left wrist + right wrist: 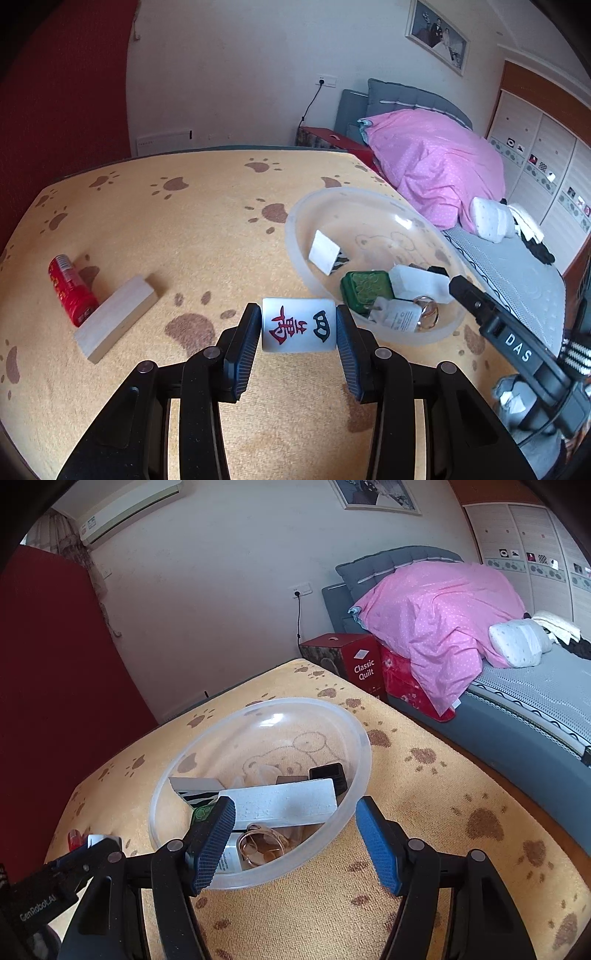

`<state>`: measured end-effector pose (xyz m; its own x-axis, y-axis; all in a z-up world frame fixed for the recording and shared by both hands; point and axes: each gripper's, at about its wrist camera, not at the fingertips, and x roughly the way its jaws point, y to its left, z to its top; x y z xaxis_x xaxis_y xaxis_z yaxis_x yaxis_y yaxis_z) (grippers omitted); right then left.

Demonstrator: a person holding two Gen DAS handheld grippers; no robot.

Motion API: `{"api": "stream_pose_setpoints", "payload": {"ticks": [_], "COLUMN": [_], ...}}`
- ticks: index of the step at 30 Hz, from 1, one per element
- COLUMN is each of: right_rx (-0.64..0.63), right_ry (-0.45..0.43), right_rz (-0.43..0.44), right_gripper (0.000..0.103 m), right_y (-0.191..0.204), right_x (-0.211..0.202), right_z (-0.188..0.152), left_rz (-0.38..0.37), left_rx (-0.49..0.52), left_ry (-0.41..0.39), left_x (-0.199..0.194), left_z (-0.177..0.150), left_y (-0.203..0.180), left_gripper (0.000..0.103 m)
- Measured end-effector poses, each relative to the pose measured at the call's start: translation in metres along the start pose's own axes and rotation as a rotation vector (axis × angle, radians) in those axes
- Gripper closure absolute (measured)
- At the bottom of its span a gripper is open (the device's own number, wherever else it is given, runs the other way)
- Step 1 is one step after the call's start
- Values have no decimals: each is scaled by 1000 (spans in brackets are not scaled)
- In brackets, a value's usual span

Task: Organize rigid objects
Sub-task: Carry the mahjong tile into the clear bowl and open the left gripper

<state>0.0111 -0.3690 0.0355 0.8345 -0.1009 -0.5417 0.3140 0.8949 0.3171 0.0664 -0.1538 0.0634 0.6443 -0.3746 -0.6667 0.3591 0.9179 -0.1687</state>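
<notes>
At about nine o'clock in the left wrist view a red can (70,291) lies on its side on the paw-print cloth (184,229), with a pale wooden block (114,325) resting against its lower end; both are well outside the bowl, so they look like pieces not yet sorted. At the centre, toward six o'clock, the left gripper (298,328) is clenched on a white mahjong tile (298,325), its pads pressing the tile's two short ends so the printed face shows to the camera; the tile appears lifted clear of the cloth, just beside the near rim, probably on its way in. At three o'clock sits the clear plastic bowl (369,199), the collecting place: it already holds a green mahjong tile (364,288), a white charger plug (395,314), a pale foam-like block (284,801) and what looks like a gold ring (426,314). In the right wrist view the right gripper (295,845) hangs at the bowl's near rim with its jaws released and nothing between them, apparently waiting beside it.
</notes>
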Motion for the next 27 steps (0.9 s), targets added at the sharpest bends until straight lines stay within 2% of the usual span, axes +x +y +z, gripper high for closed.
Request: {"api": "stream_pose_setpoints", "payload": {"ticks": [5,12,20,23,25,27], "right_rx": [1,20,37,33,34,34], "right_ry": [-36,-44,-53,-54,-54,-54], "right_rz": [-21,-27,-45,-45,-43,-42], "right_gripper": [21,5,1,1,1,0], "right_y": [-1,-5,-8,-8,-8,-8], "right_x": [-5,-4,-3,-2,-2,-3], "right_z": [-1,-1,-1,-1,-1,-2], "left_rz": [-22,-36,-70,-80,-70,-59], "left_rx": [10,32,57,45,29,15], "left_ry": [0,16,15,17,5,-8], "left_x": [13,30,44,46,42,38], "left_z": [10,18,22,23,22,21], "left_y": [-12,-22,-30,-28,-25,-21], "left_gripper": [61,61,61,56,47,45]}}
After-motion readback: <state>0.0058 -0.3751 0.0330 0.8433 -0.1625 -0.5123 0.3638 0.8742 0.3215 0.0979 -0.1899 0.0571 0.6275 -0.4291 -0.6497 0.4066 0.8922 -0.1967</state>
